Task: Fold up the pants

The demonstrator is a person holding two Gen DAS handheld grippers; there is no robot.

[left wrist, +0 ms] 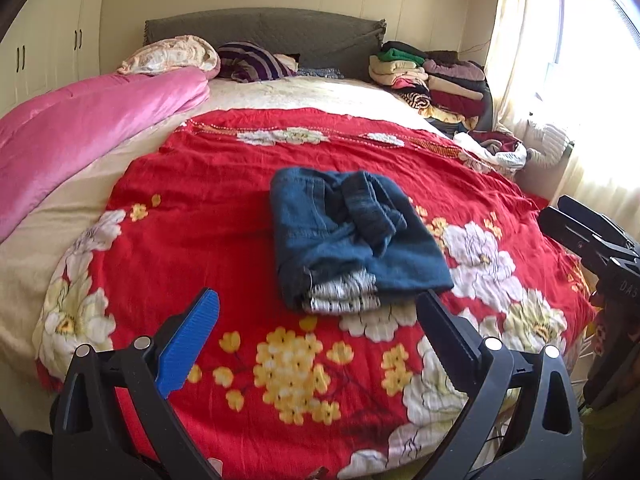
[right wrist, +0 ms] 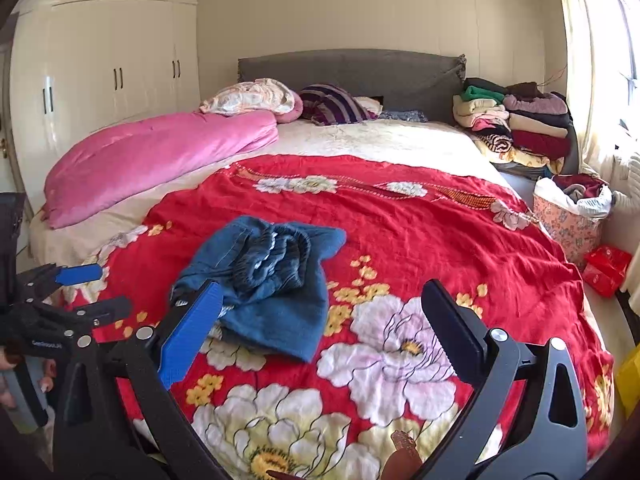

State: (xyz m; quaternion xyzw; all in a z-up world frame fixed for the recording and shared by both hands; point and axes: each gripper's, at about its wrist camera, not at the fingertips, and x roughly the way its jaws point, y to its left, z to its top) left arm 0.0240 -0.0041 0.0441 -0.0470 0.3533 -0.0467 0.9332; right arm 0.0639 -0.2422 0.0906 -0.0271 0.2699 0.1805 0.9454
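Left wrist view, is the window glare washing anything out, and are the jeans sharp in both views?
Left wrist view: the window is blown out white and bleaches the curtain; the jeans look slightly soft. Right wrist view: glare only at the right edge, jeans clearer; both views bend straight lines.

The right gripper [right wrist: 320, 324], one finger blue-padded and one black, hangs with jaws spread wide above the red floral bedspread [right wrist: 420, 216], just short of the folded dark-blue denim pants [right wrist: 268, 280], while the left gripper [right wrist: 86, 288] shows at the left edge.

The right gripper [left wrist: 592, 240] body shows the letters "DAS"; print on the left gripper [right wrist: 76, 292] is too blurred to read.
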